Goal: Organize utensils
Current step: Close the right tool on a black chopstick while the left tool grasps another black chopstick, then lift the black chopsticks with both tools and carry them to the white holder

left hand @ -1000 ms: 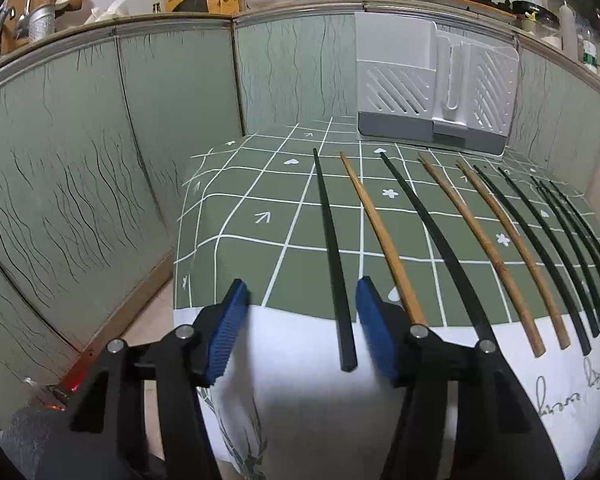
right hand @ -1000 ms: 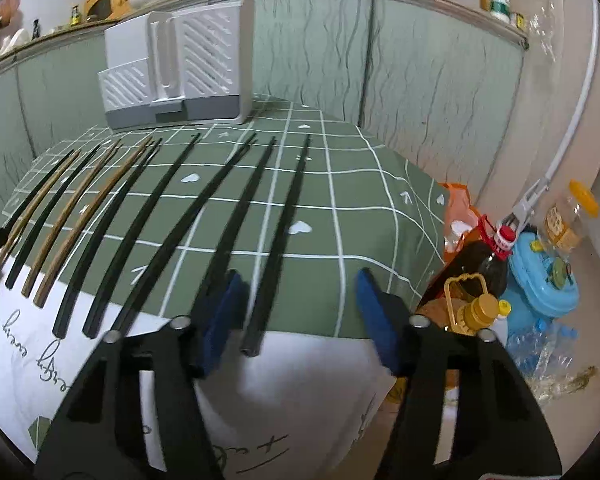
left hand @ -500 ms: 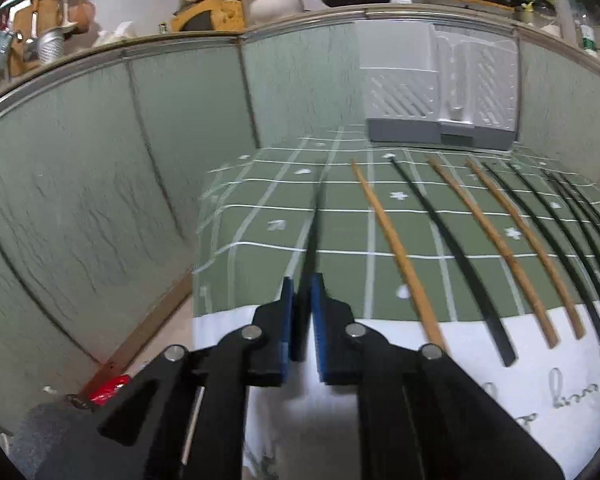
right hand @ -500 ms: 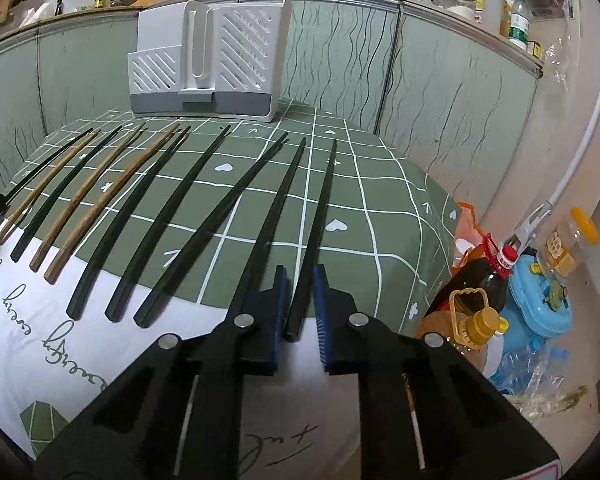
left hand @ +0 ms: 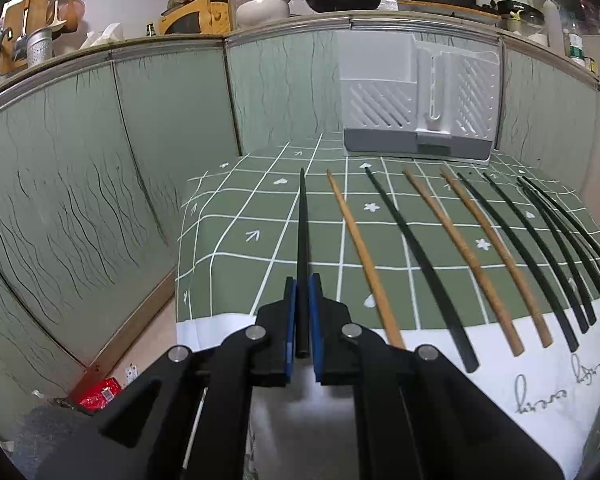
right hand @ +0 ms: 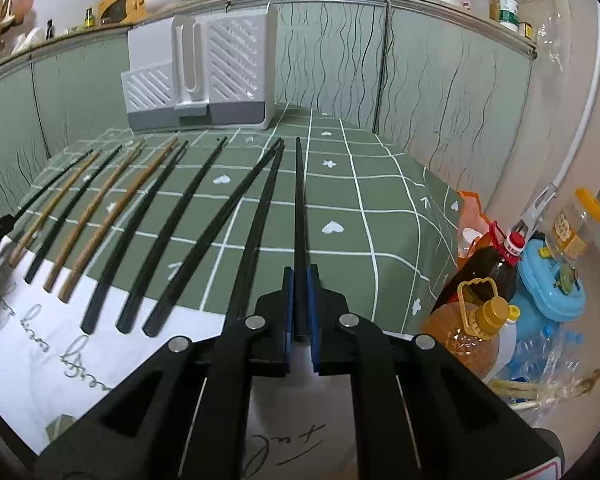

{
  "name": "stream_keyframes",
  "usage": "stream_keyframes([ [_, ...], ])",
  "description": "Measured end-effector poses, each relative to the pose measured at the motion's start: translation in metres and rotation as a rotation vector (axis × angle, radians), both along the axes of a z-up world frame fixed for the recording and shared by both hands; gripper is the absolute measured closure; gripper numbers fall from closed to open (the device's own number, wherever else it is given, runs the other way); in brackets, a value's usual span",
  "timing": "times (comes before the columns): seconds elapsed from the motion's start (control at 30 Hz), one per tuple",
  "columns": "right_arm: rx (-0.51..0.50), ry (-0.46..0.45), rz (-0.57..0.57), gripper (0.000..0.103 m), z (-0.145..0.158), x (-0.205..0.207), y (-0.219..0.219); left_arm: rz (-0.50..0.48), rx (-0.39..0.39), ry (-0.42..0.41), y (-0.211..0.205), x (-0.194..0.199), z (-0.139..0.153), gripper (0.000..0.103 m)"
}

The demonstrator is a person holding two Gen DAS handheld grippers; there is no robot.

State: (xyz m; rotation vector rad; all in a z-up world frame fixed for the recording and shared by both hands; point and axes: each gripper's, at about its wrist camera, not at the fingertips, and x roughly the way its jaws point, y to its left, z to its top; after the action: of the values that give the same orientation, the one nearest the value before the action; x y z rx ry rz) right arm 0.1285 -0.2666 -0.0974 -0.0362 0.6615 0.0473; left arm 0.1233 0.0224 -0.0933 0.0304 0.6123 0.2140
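Observation:
Several black and brown chopsticks lie side by side on a green checked tablecloth (left hand: pixel 228 240). My left gripper (left hand: pixel 302 292) is shut on the leftmost black chopstick (left hand: pixel 302 232), which points away from me and seems lifted off the cloth. My right gripper (right hand: pixel 300 284) is shut on the rightmost black chopstick (right hand: pixel 299 200), also raised. A brown chopstick (left hand: pixel 360 248) lies just right of the left gripper. A white and grey utensil holder (left hand: pixel 416 96) stands at the back of the table; it also shows in the right wrist view (right hand: pixel 204 76).
Green wavy-patterned panels (left hand: pixel 80 160) enclose the table at back and left. Oil bottles (right hand: pixel 476 320) and a blue container (right hand: pixel 552 288) stand on the floor right of the table. A red packet (left hand: pixel 100 394) lies on the floor at the left. Pots sit on the ledge above.
Both grippers were open a second ago, then closed on the outermost black chopsticks. Both chopsticks have since risen off the cloth and the views have shifted a little higher.

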Motion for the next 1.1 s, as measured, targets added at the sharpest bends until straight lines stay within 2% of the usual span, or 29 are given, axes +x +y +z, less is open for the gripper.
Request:
stream_keyframes([
  [0.73, 0.023, -0.088, -0.003, 0.097, 0.072, -0.023, -0.006, -0.032, -0.028, -0.092, 0.005, -0.027, 0.077, 0.095],
  [0.9, 0.021, -0.115, 0.002, 0.097, 0.091, -0.017, -0.007, -0.038, -0.02, -0.141, 0.011, -0.028, 0.103, 0.095],
  [1.1, 0.043, -0.136, 0.006, 0.097, 0.115, -0.002, -0.013, -0.067, -0.051, -0.15, 0.021, -0.015, 0.127, 0.095],
])
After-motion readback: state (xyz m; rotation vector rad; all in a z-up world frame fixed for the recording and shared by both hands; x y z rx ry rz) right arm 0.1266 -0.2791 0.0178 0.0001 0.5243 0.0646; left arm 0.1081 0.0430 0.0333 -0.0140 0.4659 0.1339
